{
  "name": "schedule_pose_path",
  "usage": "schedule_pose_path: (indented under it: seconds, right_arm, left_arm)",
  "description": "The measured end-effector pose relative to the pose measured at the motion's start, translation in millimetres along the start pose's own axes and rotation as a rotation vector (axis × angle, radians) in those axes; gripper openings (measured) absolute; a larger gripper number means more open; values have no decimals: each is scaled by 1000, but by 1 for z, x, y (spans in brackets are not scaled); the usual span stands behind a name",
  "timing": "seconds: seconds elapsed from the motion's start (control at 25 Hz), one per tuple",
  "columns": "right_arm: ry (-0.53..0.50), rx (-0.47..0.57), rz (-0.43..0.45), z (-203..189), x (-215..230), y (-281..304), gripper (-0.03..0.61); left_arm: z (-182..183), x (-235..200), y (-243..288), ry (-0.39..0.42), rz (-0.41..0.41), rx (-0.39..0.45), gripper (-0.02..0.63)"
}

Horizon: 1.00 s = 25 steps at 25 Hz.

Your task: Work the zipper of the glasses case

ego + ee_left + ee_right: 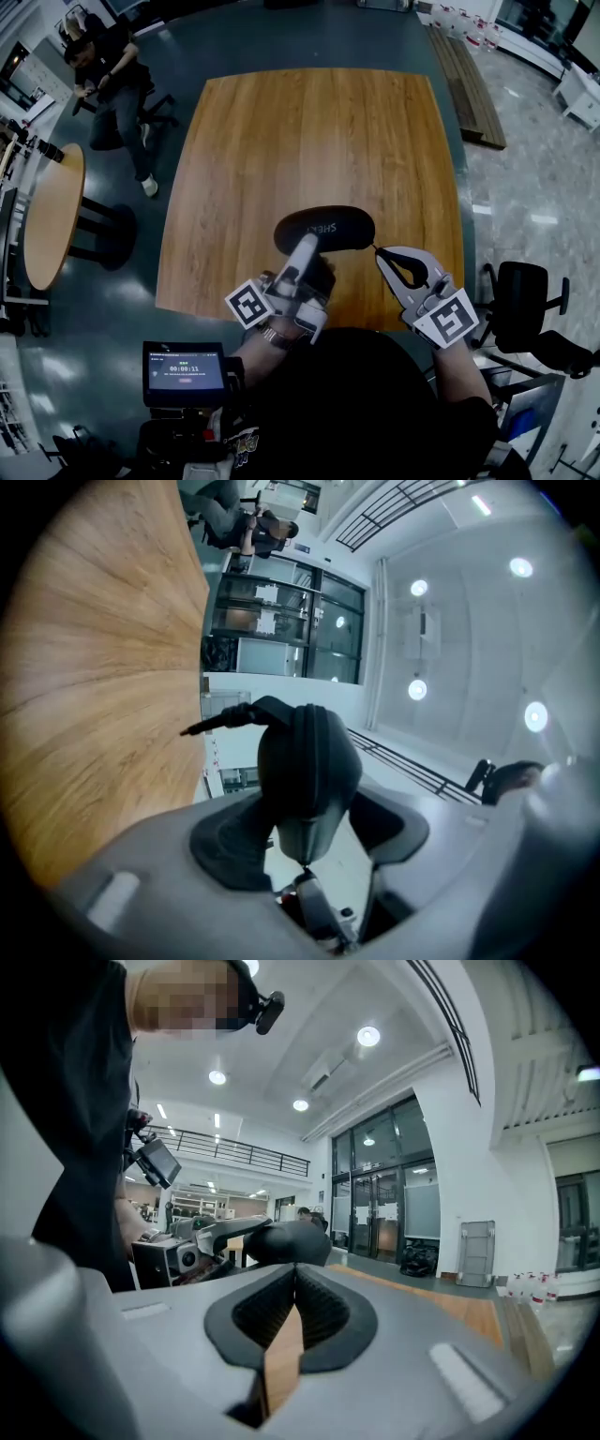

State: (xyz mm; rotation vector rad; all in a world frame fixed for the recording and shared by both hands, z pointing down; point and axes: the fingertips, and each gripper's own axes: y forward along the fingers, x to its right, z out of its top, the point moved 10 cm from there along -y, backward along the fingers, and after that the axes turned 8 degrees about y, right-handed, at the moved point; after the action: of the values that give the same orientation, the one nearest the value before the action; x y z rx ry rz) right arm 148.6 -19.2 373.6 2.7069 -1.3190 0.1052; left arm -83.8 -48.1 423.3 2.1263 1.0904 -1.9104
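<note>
Head view first: the black glasses case sits over the near part of the wooden worktop, toward its front edge. The left hand-held gripper comes at it from below and has it clamped around the middle. I can't tell from here whether the case touches the wood. The right hand-held gripper has its tips right at the case's right end. A small screen shows at the bottom left. Off to the left there's a round table, and a person is sitting further back.

Left gripper view: the case is edge-on between the jaws, zipper seam facing the camera, with a dark pad on either side holding it. A thin black zipper pull sticks out from its top toward the worktop side.

Right gripper view: the jaws are closed together, ribbed pads meeting, and nothing obvious is between them. Whether they pinch the pull I honestly can't make out. The case and the left hand-held gripper sit just past the tips.
</note>
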Motion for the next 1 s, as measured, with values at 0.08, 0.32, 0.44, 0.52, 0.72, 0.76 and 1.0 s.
schedule_pose_path:
  seconds: [0.08,0.32,0.44,0.52,0.72,0.76,1.0]
  right_arm:
    - [-20,-16,-2,-3,-3,3,11]
    - [-67,-7,31,-9,-13,7,8]
    - [-118,-9,46,-9,-22,10,5]
    - [-107,-4,57,-9,-26,13,3]
    - [-206,-66,115,-10,-38,19,3]
    - [-218,-72,128,-10,-41,20,3]
    - [-263,-91,238,-11,-54,25,5]
  left_arm:
    - [-2,-2,-1,6,18,18,247]
    - [1,-4,-5,-1,50,110,244]
    - [7,-4,-4,-24,44,166,244]
    - [11,-5,-2,-37,43,198,244]
    - [18,-4,7,-18,44,228,240]
    - [18,-4,8,-23,44,230,236]
    - [14,3,14,-20,-51,173,235]
